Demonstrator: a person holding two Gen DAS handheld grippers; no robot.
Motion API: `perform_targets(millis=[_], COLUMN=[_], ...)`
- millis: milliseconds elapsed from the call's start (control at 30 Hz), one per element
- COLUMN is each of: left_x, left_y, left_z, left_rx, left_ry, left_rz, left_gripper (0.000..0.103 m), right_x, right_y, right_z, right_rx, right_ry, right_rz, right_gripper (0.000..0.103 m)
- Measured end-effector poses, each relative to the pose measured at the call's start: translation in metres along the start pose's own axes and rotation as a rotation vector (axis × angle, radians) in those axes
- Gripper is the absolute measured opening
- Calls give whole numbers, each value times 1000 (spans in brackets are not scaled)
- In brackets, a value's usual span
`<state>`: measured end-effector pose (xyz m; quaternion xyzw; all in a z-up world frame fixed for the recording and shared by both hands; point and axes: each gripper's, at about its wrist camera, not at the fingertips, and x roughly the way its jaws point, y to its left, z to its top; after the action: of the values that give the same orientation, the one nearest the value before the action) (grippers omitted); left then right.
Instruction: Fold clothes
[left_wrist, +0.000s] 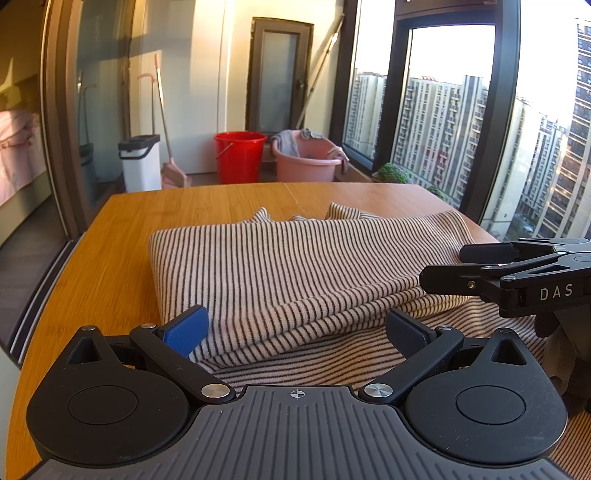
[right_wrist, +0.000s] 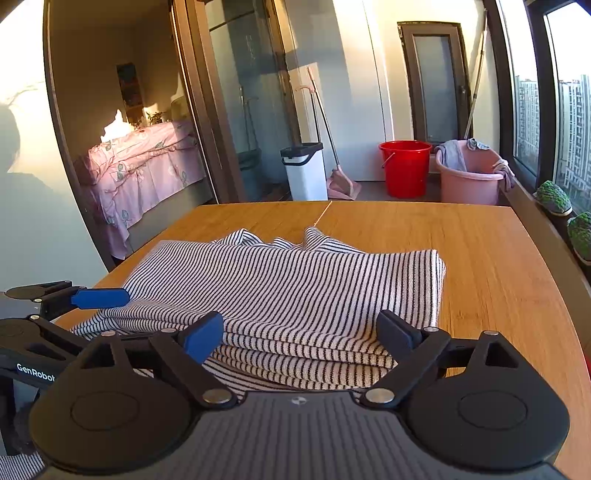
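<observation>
A black-and-white striped garment (left_wrist: 295, 266) lies folded in several layers on the wooden table (left_wrist: 129, 229). It also shows in the right wrist view (right_wrist: 303, 288). My left gripper (left_wrist: 295, 328) is open, its blue-padded fingers either side of the garment's near folded edge, holding nothing. My right gripper (right_wrist: 303, 334) is open too, astride the stacked near edge. The right gripper also shows at the right of the left wrist view (left_wrist: 465, 266), just above the cloth. The left gripper shows at the left of the right wrist view (right_wrist: 99, 299).
Beyond the table's far edge stand a red bucket (left_wrist: 240, 157), a pink basin (left_wrist: 306, 157) with cloths, a white bin (left_wrist: 140, 162) and a broom. Windows run along the right; a glass door and a bed (right_wrist: 140, 170) lie to the left.
</observation>
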<state>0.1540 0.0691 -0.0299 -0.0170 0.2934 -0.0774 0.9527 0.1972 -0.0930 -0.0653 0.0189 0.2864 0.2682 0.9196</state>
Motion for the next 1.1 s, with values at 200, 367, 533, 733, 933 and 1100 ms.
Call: perform_targets(millis=[200, 367, 533, 733, 933, 1100], left_x=[0, 0, 0, 0, 0, 0], left_y=[0, 0, 0, -1, -1, 0], left_z=[0, 0, 1, 1, 1, 1], left_rx=[0, 0, -1, -1, -2, -2], left_ry=[0, 0, -1, -1, -2, -2], left_rz=[0, 0, -1, -2, -2, -3], left_gripper=[103, 103, 103, 103, 103, 103], right_x=[1, 1, 0, 0, 0, 0], right_y=[-2, -3, -3, -4, -3, -1], right_z=[1, 1, 1, 0, 0, 0], right_rx=[5, 3, 8, 12, 14, 16], right_ry=[3, 7, 6, 5, 4, 4], right_rz=[5, 7, 12, 15, 16, 17], right_gripper=[103, 103, 103, 103, 103, 103])
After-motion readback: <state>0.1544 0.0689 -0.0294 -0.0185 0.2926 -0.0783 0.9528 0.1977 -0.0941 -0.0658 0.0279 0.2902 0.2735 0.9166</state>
